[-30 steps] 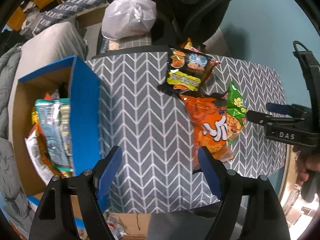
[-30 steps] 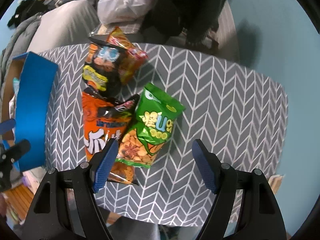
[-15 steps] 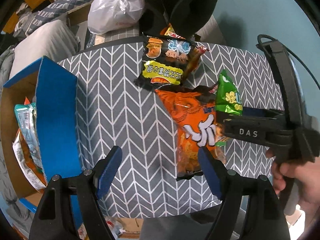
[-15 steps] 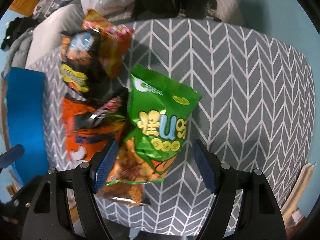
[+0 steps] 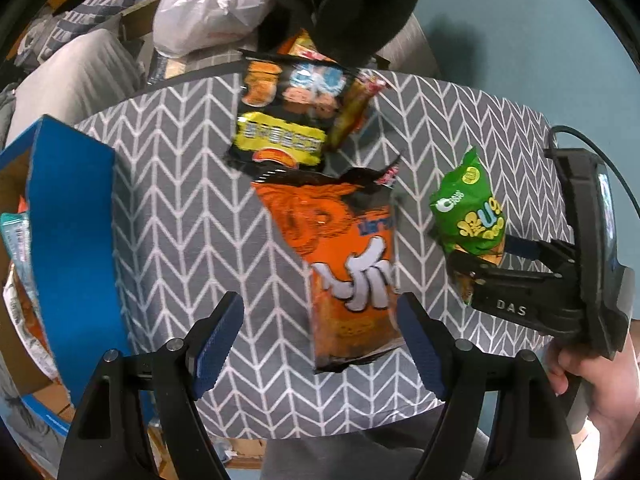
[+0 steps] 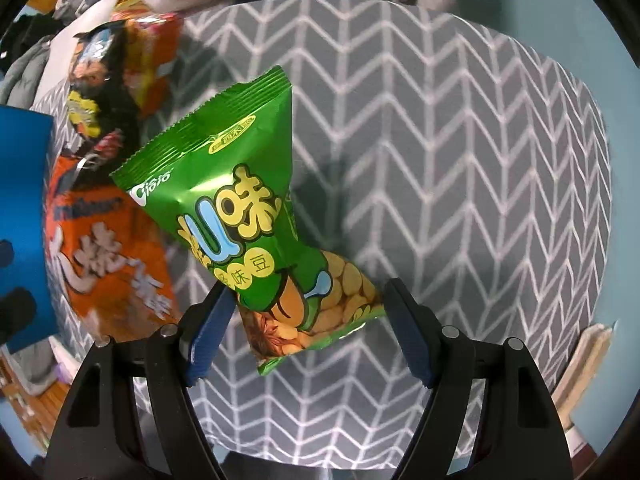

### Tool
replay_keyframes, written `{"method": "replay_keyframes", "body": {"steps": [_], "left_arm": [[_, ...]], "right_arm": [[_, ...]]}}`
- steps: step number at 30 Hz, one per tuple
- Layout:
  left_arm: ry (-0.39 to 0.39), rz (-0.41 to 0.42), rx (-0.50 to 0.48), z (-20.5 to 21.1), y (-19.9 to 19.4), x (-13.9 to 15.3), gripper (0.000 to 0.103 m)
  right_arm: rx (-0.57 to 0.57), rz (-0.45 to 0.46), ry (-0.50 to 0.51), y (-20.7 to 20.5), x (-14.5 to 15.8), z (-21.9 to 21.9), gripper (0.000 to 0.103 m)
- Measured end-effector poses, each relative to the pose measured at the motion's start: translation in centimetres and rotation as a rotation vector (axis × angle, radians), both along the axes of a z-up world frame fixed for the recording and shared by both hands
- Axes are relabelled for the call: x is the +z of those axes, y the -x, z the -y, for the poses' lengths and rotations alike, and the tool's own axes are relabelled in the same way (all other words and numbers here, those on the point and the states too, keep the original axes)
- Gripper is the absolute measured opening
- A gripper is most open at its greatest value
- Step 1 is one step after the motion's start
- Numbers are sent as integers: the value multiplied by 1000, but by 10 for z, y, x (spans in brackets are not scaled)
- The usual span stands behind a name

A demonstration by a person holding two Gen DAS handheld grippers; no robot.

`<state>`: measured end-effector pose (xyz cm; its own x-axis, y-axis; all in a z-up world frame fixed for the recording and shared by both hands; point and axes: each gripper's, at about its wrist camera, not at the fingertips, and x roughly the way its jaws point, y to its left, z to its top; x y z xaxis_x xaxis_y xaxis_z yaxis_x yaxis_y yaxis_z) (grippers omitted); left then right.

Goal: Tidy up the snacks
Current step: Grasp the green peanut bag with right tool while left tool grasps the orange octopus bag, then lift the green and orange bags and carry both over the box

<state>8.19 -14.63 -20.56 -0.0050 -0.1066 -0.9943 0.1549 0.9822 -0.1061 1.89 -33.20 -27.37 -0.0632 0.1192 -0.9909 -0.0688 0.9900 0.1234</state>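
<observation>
On a small table with a grey chevron cloth (image 5: 180, 200) lie an orange snack bag (image 5: 344, 264), a black one (image 5: 288, 120) and a red-yellow one (image 5: 356, 108) behind it. My left gripper (image 5: 320, 328) points down, open, with the orange bag's near end between its fingers, close to the right one. My right gripper (image 6: 308, 320) is open. Its blue pads flank the lower end of a green snack bag (image 6: 224, 184), whose edges reach both pads. In the left wrist view the right gripper (image 5: 484, 256) stands around that green bag (image 5: 468, 208), right of the orange one.
A blue-walled cardboard box (image 5: 72, 232) holding several snack packs stands off the table's left edge. A white plastic bag (image 5: 212, 8) and dark clothing lie behind the table. A person's hand (image 5: 600, 380) grips the right gripper's handle. The cloth right of the green bag (image 6: 440, 160) is bare.
Both grippers have come down closer to the table. The right one now has the green bag's lower end between its pads; the left has shifted right toward the orange bag. Jaw widths look unchanged.
</observation>
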Motion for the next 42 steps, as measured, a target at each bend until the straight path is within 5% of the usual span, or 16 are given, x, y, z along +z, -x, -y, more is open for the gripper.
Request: {"method": "replay_keyframes", "body": {"steps": [17, 20, 22, 37, 42], "left_arm": [[-32, -70, 19, 31, -6, -65, 80], [-41, -71, 20, 29, -5, -72, 55], [-17, -67, 28, 28, -2, -74, 49], [-82, 0, -18, -10, 33, -54, 45], [-103, 19, -37, -18, 38, -44, 45]], "right_arm": [[81, 56, -26, 7, 28, 52, 82], [116, 61, -19, 5, 31, 40, 82], [142, 68, -10, -4, 31, 29, 82], [323, 54, 77, -41, -1, -31, 82], [345, 61, 100, -36, -5, -50, 62]]}}
